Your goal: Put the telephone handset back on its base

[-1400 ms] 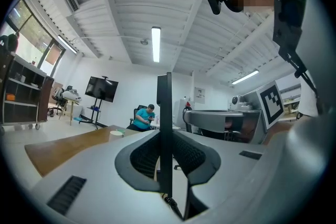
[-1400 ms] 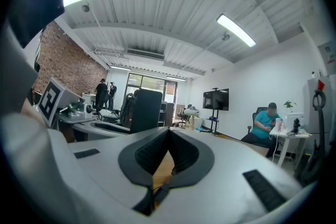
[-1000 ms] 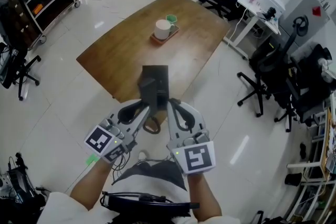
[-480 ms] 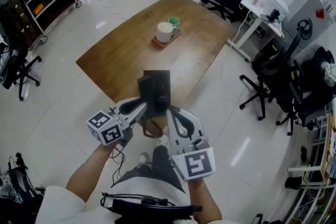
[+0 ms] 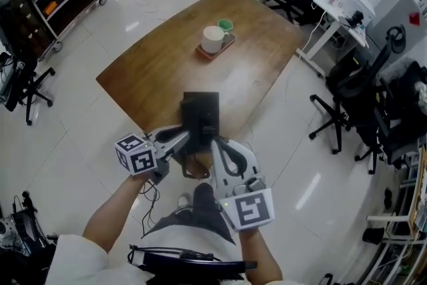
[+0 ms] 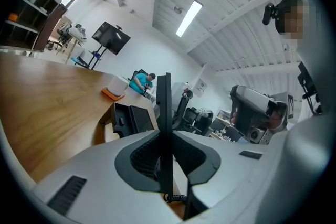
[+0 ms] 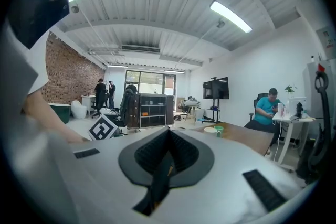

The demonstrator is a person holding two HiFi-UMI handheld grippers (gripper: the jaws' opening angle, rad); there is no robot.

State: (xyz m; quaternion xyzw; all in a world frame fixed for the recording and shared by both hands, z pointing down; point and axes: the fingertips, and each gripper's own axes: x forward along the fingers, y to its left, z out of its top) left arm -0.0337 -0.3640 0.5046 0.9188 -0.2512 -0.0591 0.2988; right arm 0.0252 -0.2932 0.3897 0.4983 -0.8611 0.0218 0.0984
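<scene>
While the left gripper [image 6: 164, 136] clamps the handset [image 6: 164, 97] edge-on near the base [image 6: 128, 119] at the bench's [image 5: 153, 70] near edge, a skewed landing may shove the base off. The right gripper [image 7: 169, 134], jaws together and empty, steadies nothing.

Handset [image 6: 164, 107]: edge-on only in left gripper view, a thin dark bar, shape unclear; cord [image 6: 175, 198] prob. runs on below frame edge. Head view: left gripper [image 5: 179, 138] hides most of it; base's [image 5: 200, 110] near edge covered by the jaws.
</scene>
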